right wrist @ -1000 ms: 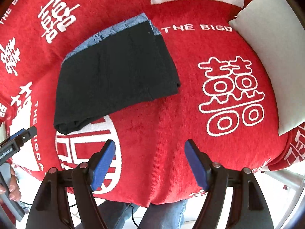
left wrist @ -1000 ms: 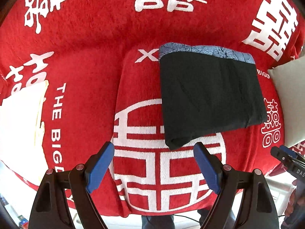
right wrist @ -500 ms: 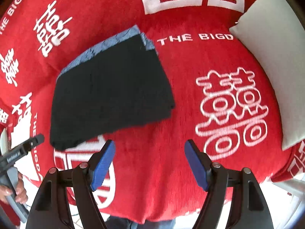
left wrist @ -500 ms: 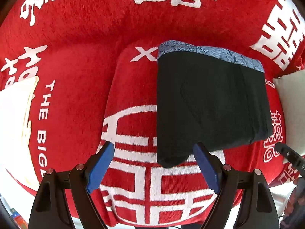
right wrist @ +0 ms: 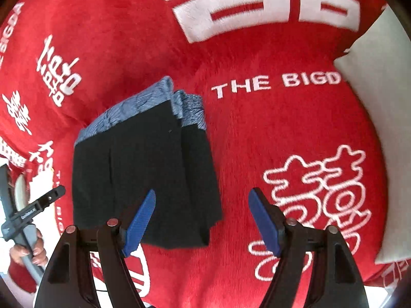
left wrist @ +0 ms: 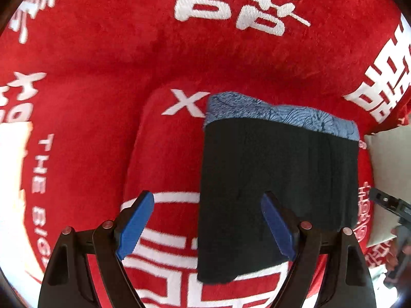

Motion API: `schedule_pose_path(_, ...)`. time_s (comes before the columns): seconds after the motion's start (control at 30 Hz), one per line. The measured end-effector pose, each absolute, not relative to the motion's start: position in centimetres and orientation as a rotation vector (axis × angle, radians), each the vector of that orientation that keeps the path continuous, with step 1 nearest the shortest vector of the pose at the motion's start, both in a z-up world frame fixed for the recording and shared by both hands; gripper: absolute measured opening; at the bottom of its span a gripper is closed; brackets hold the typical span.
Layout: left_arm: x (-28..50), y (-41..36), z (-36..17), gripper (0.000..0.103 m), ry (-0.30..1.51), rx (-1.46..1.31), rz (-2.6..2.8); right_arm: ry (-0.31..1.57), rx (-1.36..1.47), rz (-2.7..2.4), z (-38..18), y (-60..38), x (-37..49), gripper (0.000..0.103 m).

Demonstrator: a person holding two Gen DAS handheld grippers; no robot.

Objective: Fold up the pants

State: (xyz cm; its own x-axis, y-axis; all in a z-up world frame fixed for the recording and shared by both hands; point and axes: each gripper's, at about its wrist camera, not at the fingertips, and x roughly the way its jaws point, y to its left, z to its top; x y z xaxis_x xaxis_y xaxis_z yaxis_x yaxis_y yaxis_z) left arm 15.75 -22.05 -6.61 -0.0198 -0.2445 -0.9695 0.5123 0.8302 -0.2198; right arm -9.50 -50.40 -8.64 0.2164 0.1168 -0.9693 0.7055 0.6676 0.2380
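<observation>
Two grippers, the left gripper (left wrist: 206, 222) and the right gripper (right wrist: 203, 222), are wide open and hold nothing. The pants (left wrist: 277, 179) lie folded on the red blanket (left wrist: 102, 77). They look soft, light and floppy; pinch a near corner.

A red plush blanket (left wrist: 102, 82) with white characters and the lettering "THE BIGD" covers the supporting surface. On it lie the folded black pants (left wrist: 277, 184), their blue patterned waistband at the far edge. A pale cushion (right wrist: 380, 107) rests on its right side.
</observation>
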Motion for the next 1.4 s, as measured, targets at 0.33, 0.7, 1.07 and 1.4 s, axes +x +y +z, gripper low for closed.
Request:
schedule_pose_path(0.33, 18.3, -23.2, -10.7, 0.086, 1.627, 0.156, -0.825, 1.232, 1.025, -0.209, -13.6, -53.5, -9.1, 0.078)
schedule_pose_path(0.7, 18.3, -25.3, -13.4, 0.086, 1.671, 0.112, -0.947, 1.231, 1.066, 0.033, -17.4, -53.4, -7.7, 0.076)
schedule_pose_path(1.07, 16.8, -25.5, -10.6, 0.05, 1.577, 0.105, -0.945, 1.225, 1.116, -0.006, -15.7, -53.2, -7.8, 0.038)
schedule_pose_path(1.4, 15.1, -23.7, -6.6, 0.05, 1.559, 0.111, -0.985, 1.179, 1.162, -0.011, -12.5, -51.5, -9.6, 0.036)
